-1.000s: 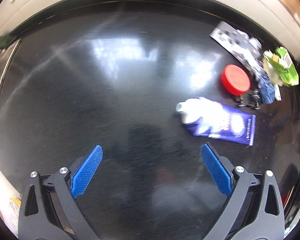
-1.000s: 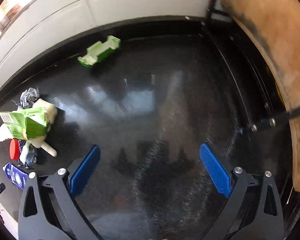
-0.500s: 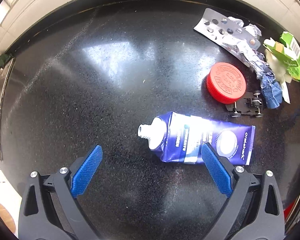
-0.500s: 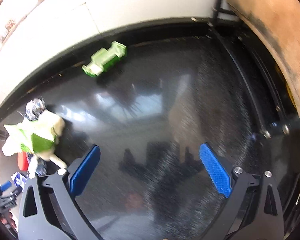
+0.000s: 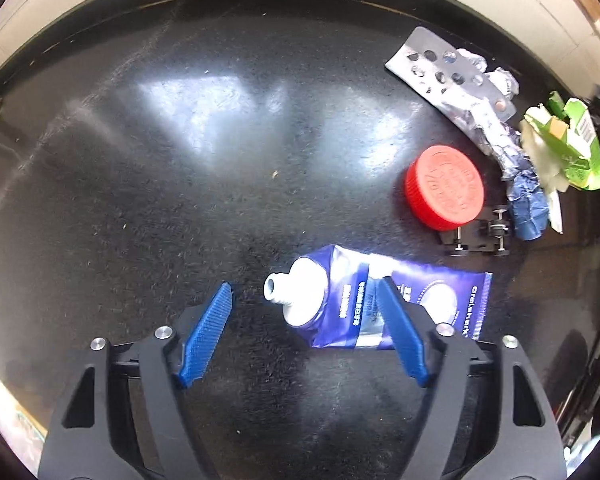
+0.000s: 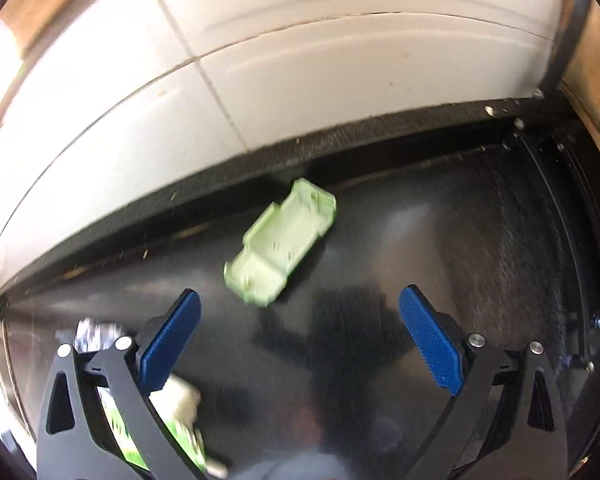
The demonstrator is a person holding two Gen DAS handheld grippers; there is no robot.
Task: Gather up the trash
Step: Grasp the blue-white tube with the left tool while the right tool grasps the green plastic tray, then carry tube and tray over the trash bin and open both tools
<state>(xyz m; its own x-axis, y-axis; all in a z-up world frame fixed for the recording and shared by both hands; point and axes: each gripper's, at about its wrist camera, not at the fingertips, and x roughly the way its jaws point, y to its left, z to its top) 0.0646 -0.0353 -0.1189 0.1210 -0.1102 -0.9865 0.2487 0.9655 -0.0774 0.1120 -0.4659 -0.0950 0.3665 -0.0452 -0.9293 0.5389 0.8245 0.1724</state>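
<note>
Left wrist view: a squashed purple tube (image 5: pixel 364 304) with a white uncapped nozzle lies on the black countertop (image 5: pixel 180 160), lower centre of the frame. The left gripper (image 5: pixel 306 334) hangs over it, jaws spread, right pad across the tube's middle. At the right edge sit a red lid (image 5: pixel 444 186), blister pack (image 5: pixel 448 76) and green carton (image 5: pixel 572 148). Right wrist view: the right gripper (image 6: pixel 300 342) gapes empty below a pale green toy car shell (image 6: pixel 282 242).
</note>
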